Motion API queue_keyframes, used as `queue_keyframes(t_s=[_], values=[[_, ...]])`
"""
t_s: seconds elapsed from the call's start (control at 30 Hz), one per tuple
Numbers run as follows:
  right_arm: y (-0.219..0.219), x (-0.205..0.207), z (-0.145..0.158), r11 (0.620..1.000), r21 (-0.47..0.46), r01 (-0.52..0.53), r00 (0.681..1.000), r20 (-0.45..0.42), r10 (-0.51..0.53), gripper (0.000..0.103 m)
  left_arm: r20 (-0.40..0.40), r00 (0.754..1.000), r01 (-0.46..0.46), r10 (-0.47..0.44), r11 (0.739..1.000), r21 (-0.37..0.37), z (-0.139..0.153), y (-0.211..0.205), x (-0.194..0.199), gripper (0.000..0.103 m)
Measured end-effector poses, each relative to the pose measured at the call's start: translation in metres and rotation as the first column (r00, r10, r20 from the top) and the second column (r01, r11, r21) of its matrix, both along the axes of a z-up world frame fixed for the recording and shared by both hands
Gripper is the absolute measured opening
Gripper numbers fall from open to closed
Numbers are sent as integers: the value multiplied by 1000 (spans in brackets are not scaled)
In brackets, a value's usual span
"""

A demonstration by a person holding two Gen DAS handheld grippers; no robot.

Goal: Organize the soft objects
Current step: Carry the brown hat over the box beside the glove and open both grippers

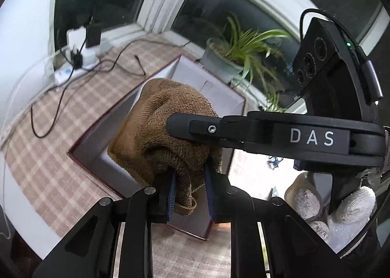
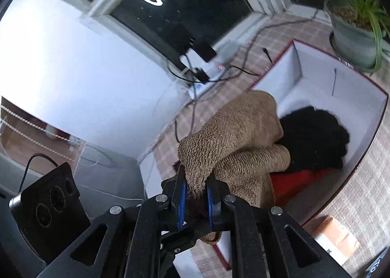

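Both grippers clamp the same brown towel (image 1: 168, 131), bunched and held above the open white-lined box (image 2: 304, 71). The left gripper (image 1: 190, 195) has its blue-padded fingers (image 1: 171, 195) narrow on one folded edge; the right gripper (image 2: 196, 201) pinches another edge tight. Beyond the right fingers, inside the box, lie a black fluffy cloth (image 2: 316, 136) and a red cloth (image 2: 297, 180). The box sits on a checked tabletop (image 1: 73, 107).
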State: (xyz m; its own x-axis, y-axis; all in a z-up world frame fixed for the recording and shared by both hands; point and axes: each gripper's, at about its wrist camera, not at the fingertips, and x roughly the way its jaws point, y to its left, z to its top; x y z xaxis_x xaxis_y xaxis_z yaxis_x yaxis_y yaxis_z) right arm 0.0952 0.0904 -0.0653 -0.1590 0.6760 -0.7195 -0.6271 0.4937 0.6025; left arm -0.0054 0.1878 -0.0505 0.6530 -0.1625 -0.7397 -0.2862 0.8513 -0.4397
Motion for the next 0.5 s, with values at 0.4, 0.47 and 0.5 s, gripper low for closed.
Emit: queue_keyframes(t_s=[0.4,0.47,0.5], values=[[0,6,-13,998,-67,19,998,57,-15,56,-121,991,-58,61,998,24,-20,17,-6,59],[-6,9,-8,998,-61,31,997,73,-27,56,-121,990,-65,69,997,36,-18,19,-11,59],[-10,10,-5,998,-56,39,996,77,-35,56,-119,990,-69,74,997,43,-17,20,-14,59]])
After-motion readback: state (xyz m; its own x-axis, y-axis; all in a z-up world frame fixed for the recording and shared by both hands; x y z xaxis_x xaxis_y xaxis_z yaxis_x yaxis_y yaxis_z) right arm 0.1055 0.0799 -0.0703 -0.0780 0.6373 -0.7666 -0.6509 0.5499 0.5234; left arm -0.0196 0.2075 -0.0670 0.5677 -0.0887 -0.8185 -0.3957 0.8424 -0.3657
